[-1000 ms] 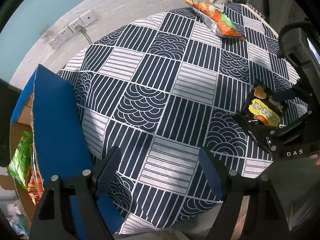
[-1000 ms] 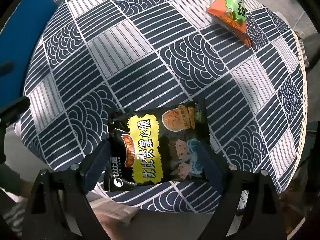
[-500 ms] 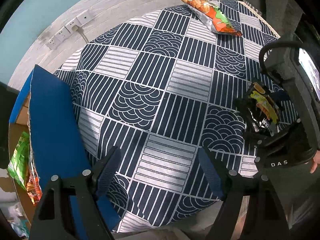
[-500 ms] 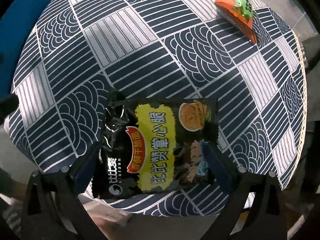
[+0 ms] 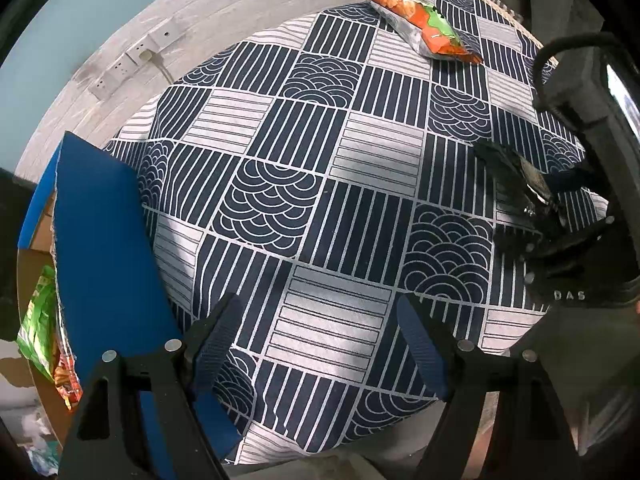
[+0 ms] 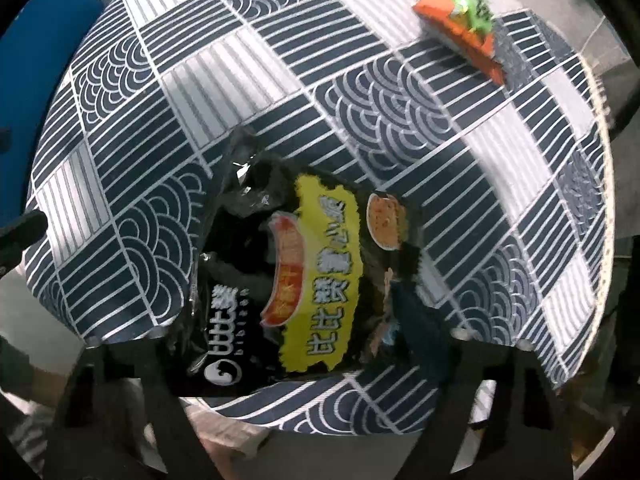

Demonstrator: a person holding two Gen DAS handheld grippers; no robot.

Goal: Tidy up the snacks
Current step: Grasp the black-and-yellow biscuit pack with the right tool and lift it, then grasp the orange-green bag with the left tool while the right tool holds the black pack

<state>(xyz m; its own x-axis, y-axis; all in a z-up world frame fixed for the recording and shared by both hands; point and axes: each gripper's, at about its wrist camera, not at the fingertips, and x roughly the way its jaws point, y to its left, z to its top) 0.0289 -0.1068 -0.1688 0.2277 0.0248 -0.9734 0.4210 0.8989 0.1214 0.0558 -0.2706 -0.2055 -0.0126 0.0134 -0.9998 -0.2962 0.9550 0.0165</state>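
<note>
A black snack bag with a yellow label (image 6: 304,276) sits between the fingers of my right gripper (image 6: 288,320), which is shut on it and holds it tilted over the near table edge. The same bag (image 5: 520,184) shows edge-on in the left wrist view, in the right gripper (image 5: 560,240). An orange and green snack bag (image 5: 424,28) lies at the far side of the table; it also shows in the right wrist view (image 6: 464,20). My left gripper (image 5: 320,344) is open and empty over the near table edge.
The table wears a navy and white patterned cloth (image 5: 320,168). A cardboard box with blue flaps (image 5: 100,248) stands left of the table and holds green and orange snack bags (image 5: 40,332). Wall sockets (image 5: 136,56) are on the far wall.
My right gripper has closed on the black bag and lifted and tilted it. My left gripper has stayed open and drifted slightly.
</note>
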